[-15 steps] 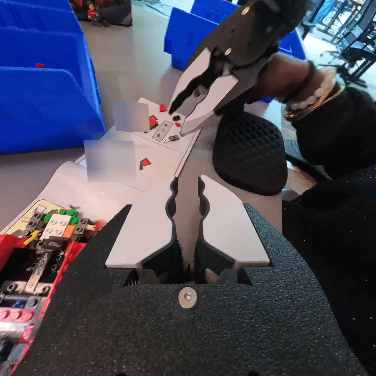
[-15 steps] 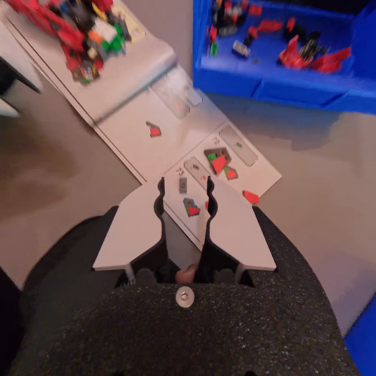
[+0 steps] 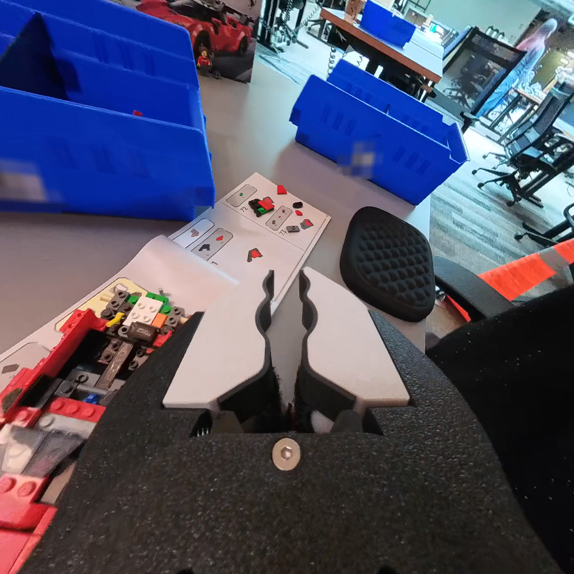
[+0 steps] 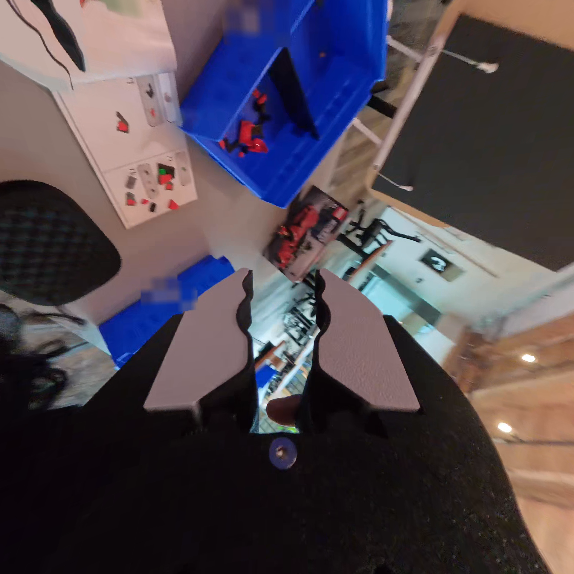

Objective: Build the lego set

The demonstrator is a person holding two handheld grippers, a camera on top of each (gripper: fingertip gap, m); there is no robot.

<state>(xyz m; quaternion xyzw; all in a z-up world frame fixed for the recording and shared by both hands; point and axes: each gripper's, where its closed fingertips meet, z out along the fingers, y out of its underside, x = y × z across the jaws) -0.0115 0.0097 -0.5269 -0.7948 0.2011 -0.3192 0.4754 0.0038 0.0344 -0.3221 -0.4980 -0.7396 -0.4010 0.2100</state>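
The partly built red lego car lies on the open instruction booklet at lower left. Small loose pieces sit on the booklet's far page: a red, black and green sub-build, a red slope, a black piece and a grey plate. My left gripper hovers low over the booklet's near edge, slightly open and empty. My right gripper is open and empty, lifted off the table and tilted toward the room. The booklet and its pieces lie far to its left.
Blue bins stand at left and back right. One bin holds red and black pieces. The lego box stands at the back. A black chair armrest pad sits at the table's right edge. The left gripper's tips are roughly 20 cm from the right gripper's. The right gripper is farther from the grey plate, some 30 cm, than the left, some 15 cm.
My right gripper was over the small pieces on the booklet. It has lifted away, swung toward the room and left the left wrist view. The left gripper has barely moved.
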